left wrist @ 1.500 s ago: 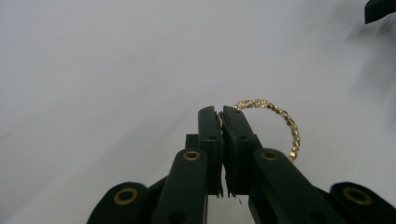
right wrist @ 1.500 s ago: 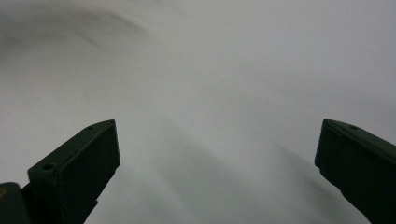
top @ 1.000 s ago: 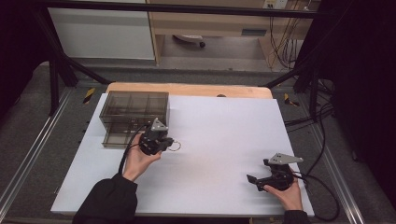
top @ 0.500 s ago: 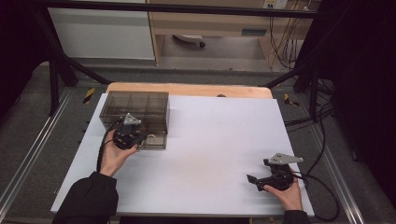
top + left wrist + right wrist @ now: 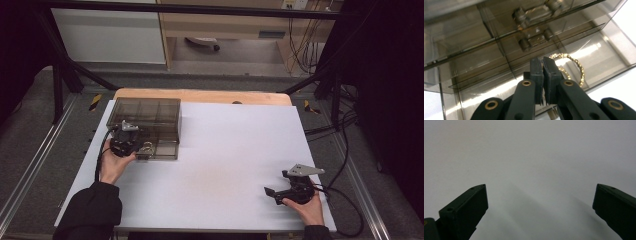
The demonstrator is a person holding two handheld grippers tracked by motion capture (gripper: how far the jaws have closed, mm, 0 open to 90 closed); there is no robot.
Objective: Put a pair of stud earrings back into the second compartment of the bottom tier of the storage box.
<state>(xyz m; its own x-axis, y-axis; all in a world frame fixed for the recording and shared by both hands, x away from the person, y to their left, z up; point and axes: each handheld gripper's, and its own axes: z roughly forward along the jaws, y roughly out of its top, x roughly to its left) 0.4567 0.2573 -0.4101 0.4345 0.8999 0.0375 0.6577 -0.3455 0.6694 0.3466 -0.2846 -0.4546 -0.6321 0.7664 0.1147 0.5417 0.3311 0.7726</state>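
1. Reference landmark: the smoked clear organiser box, standing at the far-left corner of the white worktop.
2. Left tool: jaws pressed together on the near edge of a gold bracelet. In the high view the left tool sits at the near-left front of the box, with the bracelet just at its tip.
3. Bracelet position: inside the pulled-out lowest drawer of the box, low over the drawer floor; whether it rests on the floor cannot be told.
4. Progress, as judged: the bracelet has reached the drawer and is not yet released. Remaining: spread the jaws, withdraw the tool, and probably push the drawer shut.
5. Box contents: an upper level holds a second piece of jewellery, blurred behind the tinted wall; its kind cannot be told. The top shows divided compartments; their contents cannot be made out.
6. Right tool: jaws spread wide and holding nothing, well apart from the box at the near-right corner of the worktop.
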